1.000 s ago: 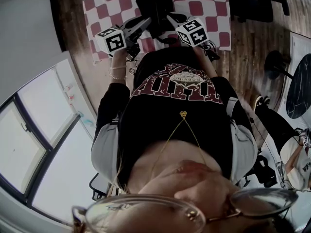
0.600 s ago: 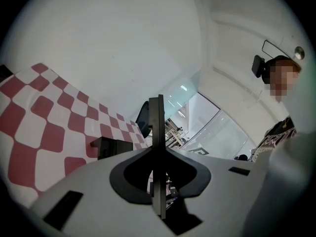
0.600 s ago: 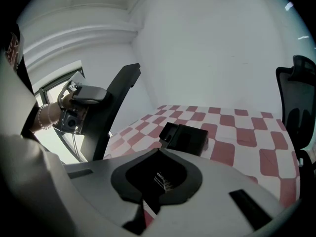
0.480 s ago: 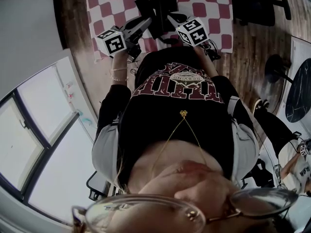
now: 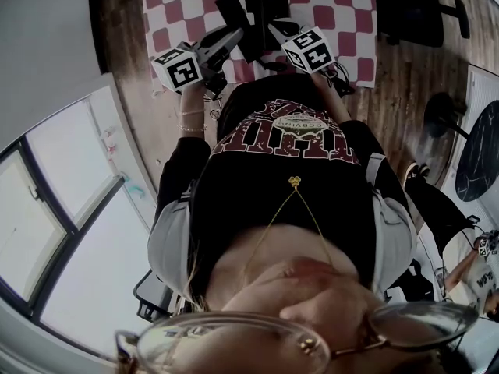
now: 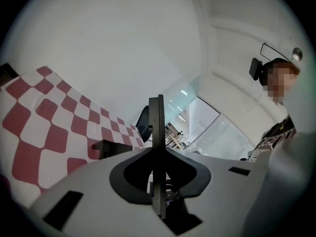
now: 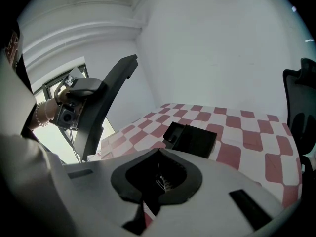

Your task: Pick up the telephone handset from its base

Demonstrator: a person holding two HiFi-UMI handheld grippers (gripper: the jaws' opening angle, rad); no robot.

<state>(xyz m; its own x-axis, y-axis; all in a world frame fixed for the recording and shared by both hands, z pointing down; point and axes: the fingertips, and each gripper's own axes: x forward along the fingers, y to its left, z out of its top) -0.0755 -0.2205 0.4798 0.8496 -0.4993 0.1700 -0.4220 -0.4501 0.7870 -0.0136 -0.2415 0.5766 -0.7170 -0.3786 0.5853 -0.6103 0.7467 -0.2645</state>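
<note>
— Where is the telephone handset [image 7: 102, 110]?

— Off its base [image 7: 195, 141]. It hangs in the air to the left of the base, tilted, and the left gripper [image 5: 231, 37] pinches it at about its middle. In the right gripper view it reads as a long dark bar, leaning with its top toward the right.

— So that claw is clamped on it?

— Yes. In the left gripper view a thin dark bar stands upright, edge-on, right in the line of the jaws. From the other side, the gripper's dark fingers close on the bar.

— And the base?

— It lies flat on the red-and-white checked cloth [image 5: 331, 6], on the far side from the person [image 5: 288, 178]. It is black and boxy.

— The right gripper [image 5: 275, 29]?

— It points down toward the near right edge of the base, apart from the handset. Its own view shows only the dark recess of its body, with the base and cloth beyond. I cannot tell whether its jaws are spread or pressed together.

— Anything else?

— A black office chair [image 7: 302, 98] stands at the far right, beyond the cloth.
</note>
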